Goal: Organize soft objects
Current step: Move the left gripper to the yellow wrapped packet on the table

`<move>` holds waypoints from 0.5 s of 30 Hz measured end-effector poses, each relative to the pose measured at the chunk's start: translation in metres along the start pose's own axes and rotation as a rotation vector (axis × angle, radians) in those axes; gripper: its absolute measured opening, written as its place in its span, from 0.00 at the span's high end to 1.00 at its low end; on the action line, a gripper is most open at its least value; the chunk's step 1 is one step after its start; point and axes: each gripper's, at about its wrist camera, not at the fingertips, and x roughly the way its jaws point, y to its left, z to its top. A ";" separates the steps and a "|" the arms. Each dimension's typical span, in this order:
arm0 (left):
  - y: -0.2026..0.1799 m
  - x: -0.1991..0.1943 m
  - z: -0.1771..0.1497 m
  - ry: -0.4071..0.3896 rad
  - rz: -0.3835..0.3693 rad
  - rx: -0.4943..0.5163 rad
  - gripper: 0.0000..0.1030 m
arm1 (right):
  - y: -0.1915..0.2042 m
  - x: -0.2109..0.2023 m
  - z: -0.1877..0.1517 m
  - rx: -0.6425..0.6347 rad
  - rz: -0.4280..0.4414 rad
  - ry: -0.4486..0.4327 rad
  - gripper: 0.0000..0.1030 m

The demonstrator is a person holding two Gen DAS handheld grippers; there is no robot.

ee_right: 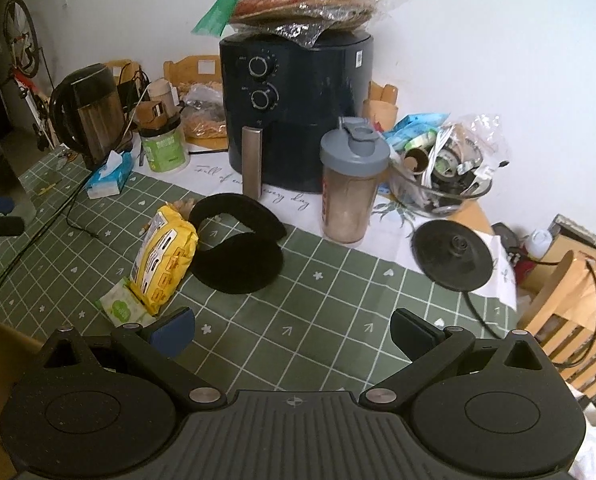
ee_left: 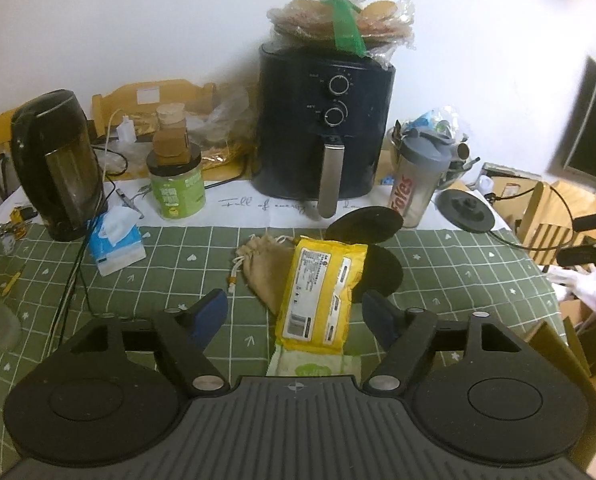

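Observation:
A yellow wipes pack lies on the green checked tablecloth. It overlaps a burlap drawstring pouch on its left and a green-and-white tissue pack at its near end. Black earmuffs lie just to its right. My left gripper is open, its blue pads standing apart on either side of the yellow pack's near end without touching it. My right gripper is open over bare cloth, to the right of the packs and in front of the earmuffs.
Behind stand a black air fryer, a kettle, a green jar and a shaker bottle. Also here are a blue tissue pack, a glass bowl of clutter, a kettle base and cables. A wooden chair is at the right.

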 end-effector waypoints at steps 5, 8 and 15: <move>0.005 0.025 0.006 0.021 -0.011 0.010 0.24 | 0.001 0.016 0.003 -0.021 0.009 0.021 0.00; 0.006 0.039 0.009 0.032 -0.022 0.027 0.24 | 0.002 0.023 0.006 -0.033 0.017 0.033 0.00; 0.008 0.072 0.013 0.075 -0.066 0.060 0.24 | 0.002 0.034 0.009 -0.048 0.028 0.052 0.00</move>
